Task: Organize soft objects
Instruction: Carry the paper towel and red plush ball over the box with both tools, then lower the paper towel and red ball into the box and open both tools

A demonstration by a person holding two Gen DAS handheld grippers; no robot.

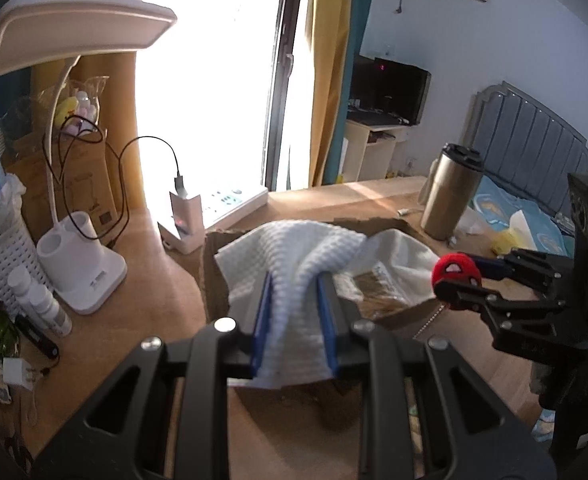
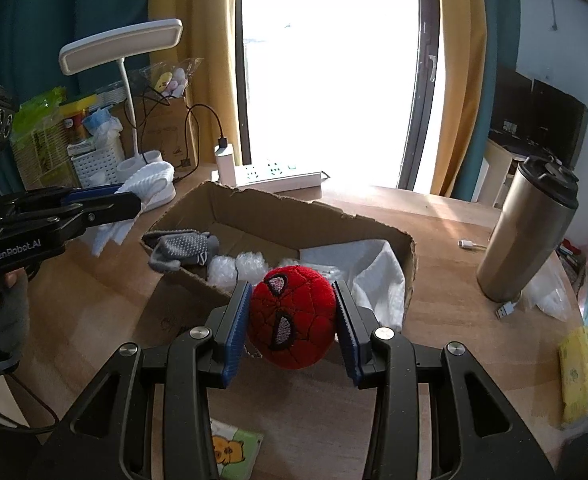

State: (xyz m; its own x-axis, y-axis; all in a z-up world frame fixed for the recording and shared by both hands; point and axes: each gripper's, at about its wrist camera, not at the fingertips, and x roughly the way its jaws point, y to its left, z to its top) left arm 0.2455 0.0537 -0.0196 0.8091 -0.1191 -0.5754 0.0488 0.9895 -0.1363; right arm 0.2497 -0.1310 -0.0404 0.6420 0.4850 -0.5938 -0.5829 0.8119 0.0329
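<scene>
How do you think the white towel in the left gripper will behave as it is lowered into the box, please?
The towel is probably floppy: it drapes and folds beyond the left gripper. It seems light, since a narrow pinch carries it. Its waffle texture likely resists slipping, though loose ends may catch on the torn rim of the box.
</scene>
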